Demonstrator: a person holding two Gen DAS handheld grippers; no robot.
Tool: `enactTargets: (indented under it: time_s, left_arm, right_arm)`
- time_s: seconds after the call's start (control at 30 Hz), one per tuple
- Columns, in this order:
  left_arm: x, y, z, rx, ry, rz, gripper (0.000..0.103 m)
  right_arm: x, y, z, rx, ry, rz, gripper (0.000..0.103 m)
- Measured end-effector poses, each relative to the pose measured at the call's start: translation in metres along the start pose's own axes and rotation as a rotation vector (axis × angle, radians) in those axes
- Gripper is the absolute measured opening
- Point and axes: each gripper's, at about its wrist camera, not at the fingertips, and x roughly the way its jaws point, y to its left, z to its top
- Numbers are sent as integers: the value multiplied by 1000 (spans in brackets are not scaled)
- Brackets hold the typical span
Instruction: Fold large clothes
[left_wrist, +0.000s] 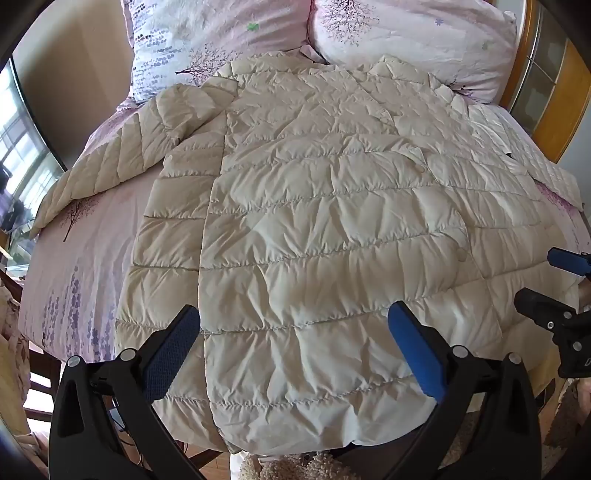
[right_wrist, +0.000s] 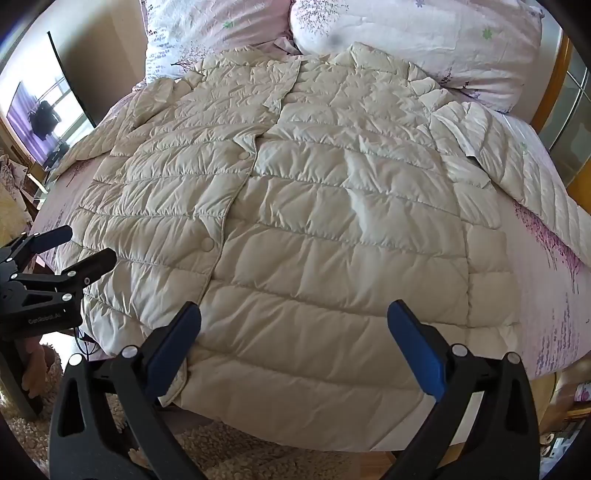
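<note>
Lengthwise, cream puffer coat (right_wrist: 314, 221) lies flat on bed (right_wrist: 546, 295), collar twd pillows (right_wrist: 424, 40), hem nearest; sleeves out sideways. L gripper (left_wrist: 295, 332) & R gripper (right_wrist: 295, 325) both wide, empty.

The jacket (right_wrist: 295, 221) lies spread on the bed (right_wrist: 546, 295), its hem at the near edge, its collar touching two pillows (right_wrist: 424, 40) at the far end, sleeves out left and right.

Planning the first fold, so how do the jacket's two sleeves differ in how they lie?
The left sleeve stretches out straight across the bedsheet, angled away from the jacket body. The right sleeve also lies spread, running along the bed's opposite edge, near the wooden frame. Both are cream, quilted, flat and unfolded.
</note>
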Motion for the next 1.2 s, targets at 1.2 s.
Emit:
enactTargets:
  time_s: [1.2]
  left_arm:
    - [3,4,1,-9,10,-4,102]
  right_arm:
    - [2,-1,0,11,2,3,101]
